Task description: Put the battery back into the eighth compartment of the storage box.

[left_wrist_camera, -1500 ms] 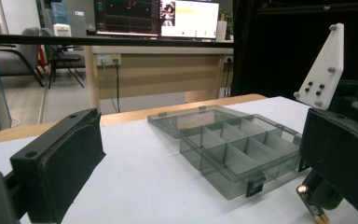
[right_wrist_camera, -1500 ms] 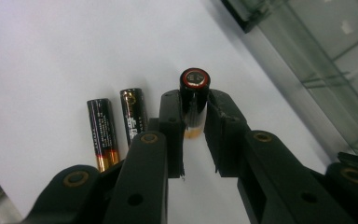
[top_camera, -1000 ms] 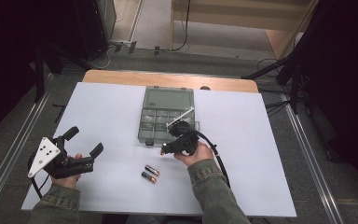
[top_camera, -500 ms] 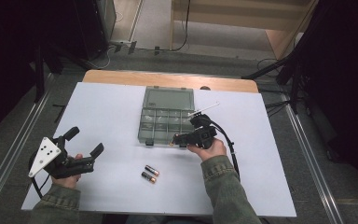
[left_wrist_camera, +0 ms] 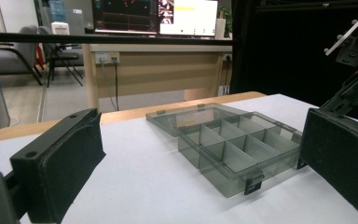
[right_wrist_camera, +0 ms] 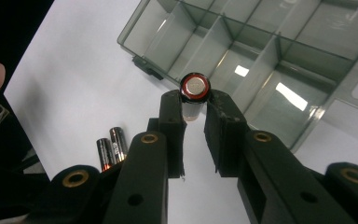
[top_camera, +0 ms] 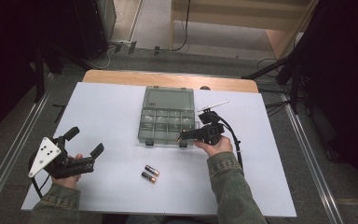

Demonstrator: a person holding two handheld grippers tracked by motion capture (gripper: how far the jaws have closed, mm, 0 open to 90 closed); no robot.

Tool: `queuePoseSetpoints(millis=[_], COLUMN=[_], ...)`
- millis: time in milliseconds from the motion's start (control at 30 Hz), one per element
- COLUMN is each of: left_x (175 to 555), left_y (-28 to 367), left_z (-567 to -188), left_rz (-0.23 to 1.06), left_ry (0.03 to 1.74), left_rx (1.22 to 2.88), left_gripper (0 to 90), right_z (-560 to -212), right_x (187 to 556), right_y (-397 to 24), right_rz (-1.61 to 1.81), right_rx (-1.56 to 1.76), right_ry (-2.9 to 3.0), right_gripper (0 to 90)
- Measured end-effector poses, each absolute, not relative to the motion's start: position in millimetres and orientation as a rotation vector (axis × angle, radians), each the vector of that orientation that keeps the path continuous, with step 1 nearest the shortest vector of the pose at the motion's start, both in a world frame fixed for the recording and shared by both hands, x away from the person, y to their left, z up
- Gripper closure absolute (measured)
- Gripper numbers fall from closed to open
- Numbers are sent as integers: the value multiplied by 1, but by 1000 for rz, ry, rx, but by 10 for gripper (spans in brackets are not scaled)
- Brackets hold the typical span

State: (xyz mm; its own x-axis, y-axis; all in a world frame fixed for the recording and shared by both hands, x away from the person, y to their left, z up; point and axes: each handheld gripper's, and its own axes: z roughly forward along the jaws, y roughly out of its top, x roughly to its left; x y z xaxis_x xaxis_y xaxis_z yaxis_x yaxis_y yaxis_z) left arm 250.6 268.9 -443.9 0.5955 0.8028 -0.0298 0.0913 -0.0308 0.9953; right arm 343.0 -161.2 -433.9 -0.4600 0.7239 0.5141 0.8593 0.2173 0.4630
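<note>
Your right gripper (right_wrist_camera: 195,109) has its jaws clenched on a small cylindrical battery with a red-ringed end (right_wrist_camera: 195,87), carried end-on just over the near rim of the open smoky-grey plastic compartment box (top_camera: 168,122). Ease it toward 12 o'clock until it sits over one cell, keep it level, lower it between the dividers, then release. Two more dark batteries (top_camera: 150,173) lie on the white surface (top_camera: 261,186) at 6 o'clock from the box, well apart from it. Your left gripper (top_camera: 81,147) rests at 8 o'clock, jaws released and empty, well clear. Open room lies all around; mind the thin rim and latches.
</note>
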Motion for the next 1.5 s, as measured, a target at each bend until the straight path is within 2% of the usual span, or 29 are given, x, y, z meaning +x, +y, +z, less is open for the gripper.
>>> queuePoseSetpoints(millis=[433, 900, 933, 967, 1033, 1067, 1100, 1133, 1200, 1267, 1500], left_x=[251, 252, 252, 252, 251, 251, 251, 251, 251, 251, 251], left_y=[267, 267, 267, 267, 267, 267, 267, 267, 267, 267, 267], left_z=[-444, -445, -445, -445, -445, -445, -445, -445, -445, -445, -445], left_rz=[673, 669, 669, 670, 670, 671, 671, 670, 671, 670, 672], left_ry=[786, 786, 786, 785, 785, 785, 784, 784, 784, 785, 785], left_rx=[1520, 1525, 1526, 1526, 1523, 1522, 1523, 1524, 1524, 1522, 1523], left_gripper=[0, 0, 0, 0, 0, 0, 0, 0, 0, 0, 0], right_z=[-435, -438, -438, -438, -438, -435, -435, -431, -430, -425, -421], right_x=[347, 349, 349, 349, 349, 346, 346, 343, 342, 338, 330], right_y=[-170, -161, -160, -160, -159, -159, -159, -159, -159, -156, -146], right_rz=[-1043, -963, -971, -985, -1011, -1048, -1048, -1120, -1144, -1181, -1170], right_rx=[-1588, -1679, -1679, -1686, -1692, -1712, -1712, -1735, -1736, -1731, -1649], right_ry=[-2288, -2331, -2328, -2320, -2306, -2313, -2313, -2317, -2315, -2332, -2416], right_gripper=[781, 767, 709, 557, 411, 264, 264, 154, 123, 0, 0])
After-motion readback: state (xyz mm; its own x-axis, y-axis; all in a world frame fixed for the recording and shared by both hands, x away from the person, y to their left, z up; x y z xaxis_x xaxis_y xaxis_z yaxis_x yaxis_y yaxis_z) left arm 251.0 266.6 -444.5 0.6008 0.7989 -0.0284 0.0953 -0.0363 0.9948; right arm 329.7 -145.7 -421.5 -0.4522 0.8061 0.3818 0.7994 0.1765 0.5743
